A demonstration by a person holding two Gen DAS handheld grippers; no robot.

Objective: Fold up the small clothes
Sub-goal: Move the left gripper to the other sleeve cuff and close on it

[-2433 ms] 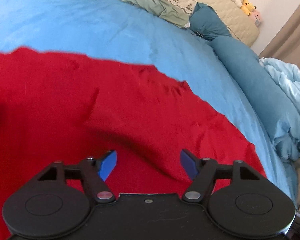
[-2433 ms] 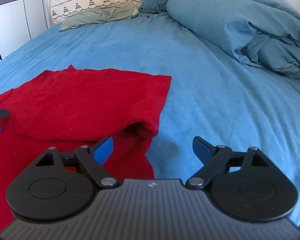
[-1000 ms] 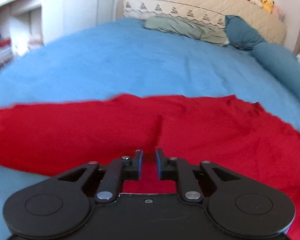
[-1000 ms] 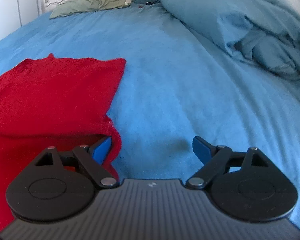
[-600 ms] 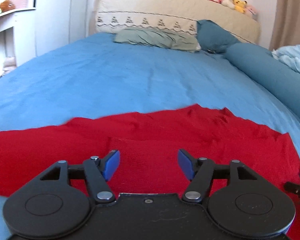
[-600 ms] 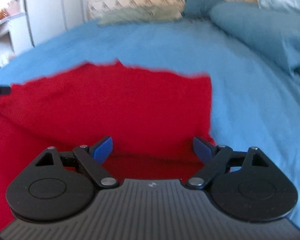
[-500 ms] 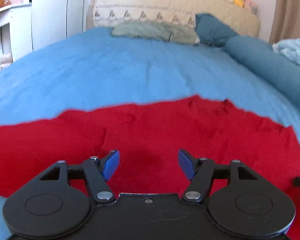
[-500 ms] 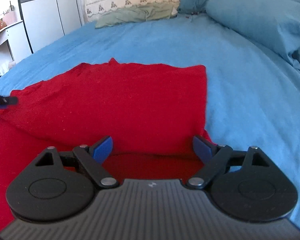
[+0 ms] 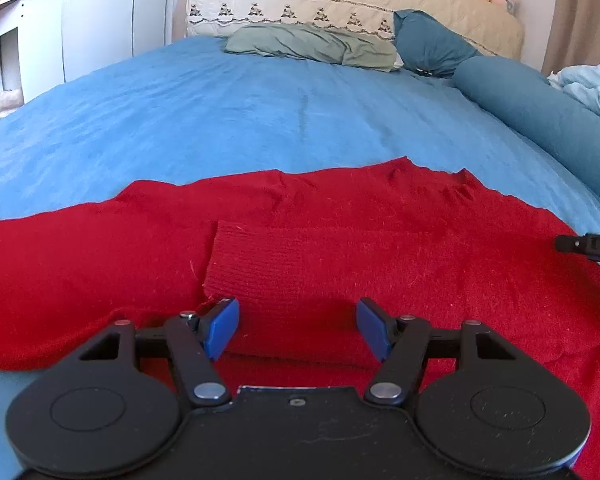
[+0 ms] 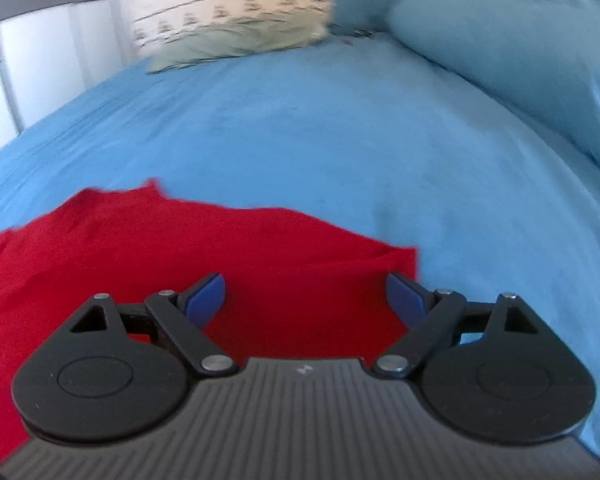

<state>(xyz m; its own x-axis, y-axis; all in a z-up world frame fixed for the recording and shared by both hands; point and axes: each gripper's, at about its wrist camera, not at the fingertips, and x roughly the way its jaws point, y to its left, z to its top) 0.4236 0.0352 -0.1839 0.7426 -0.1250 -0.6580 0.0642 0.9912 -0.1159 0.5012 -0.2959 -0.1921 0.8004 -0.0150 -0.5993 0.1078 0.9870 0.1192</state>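
Observation:
A red knit garment [image 9: 340, 240] lies flat on the blue bed sheet [image 9: 260, 120], with a ribbed cuff or hem folded over its middle. My left gripper [image 9: 298, 326] is open and empty, low over the garment's near edge just before the ribbed part. My right gripper [image 10: 306, 300] is open and empty above the garment's right corner [image 10: 260, 260]; that view is blurred. One fingertip of the right gripper [image 9: 588, 246] shows at the right edge of the left wrist view, over the garment's right side.
Pillows [image 9: 312, 44] and a beige headboard [image 9: 340, 4] with plush toys lie at the far end. A blue duvet roll [image 9: 540, 108] runs along the bed's right side. White cupboards [image 9: 100, 20] stand to the left.
My left gripper was shut on the cloth one second ago and is now open. Both views have shifted over the garment; the right gripper has swung toward its right corner.

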